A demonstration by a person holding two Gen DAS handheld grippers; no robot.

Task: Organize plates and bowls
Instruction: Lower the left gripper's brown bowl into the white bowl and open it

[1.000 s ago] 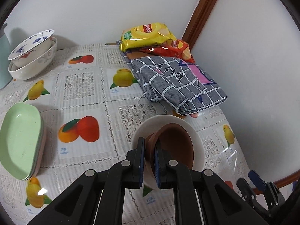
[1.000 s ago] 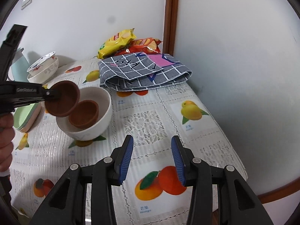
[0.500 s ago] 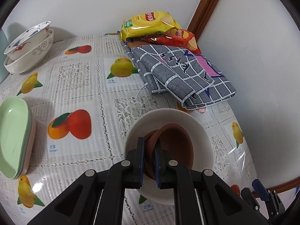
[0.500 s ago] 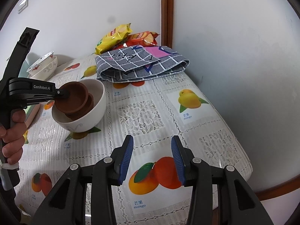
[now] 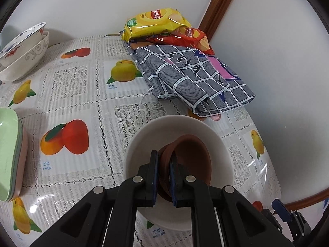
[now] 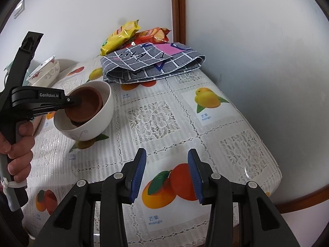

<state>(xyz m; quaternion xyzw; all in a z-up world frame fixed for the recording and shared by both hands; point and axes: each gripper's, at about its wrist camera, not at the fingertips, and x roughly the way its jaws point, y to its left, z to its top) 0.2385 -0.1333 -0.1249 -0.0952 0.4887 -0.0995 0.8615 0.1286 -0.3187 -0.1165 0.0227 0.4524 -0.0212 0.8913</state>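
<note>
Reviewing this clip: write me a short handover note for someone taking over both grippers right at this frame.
Left gripper: shut on the rim of a brown bowl, tilted inside the white bowl, apparently on a second brown bowl.
Right gripper: open, holding nothing, above the tablecloth.
Elsewhere: two patterned bowls nested at the far left; green plates stacked at the left edge.
Done: brown bowl brought into the white bowl.
Left: release it so it nests; then likely gather the remaining stacks.
</note>
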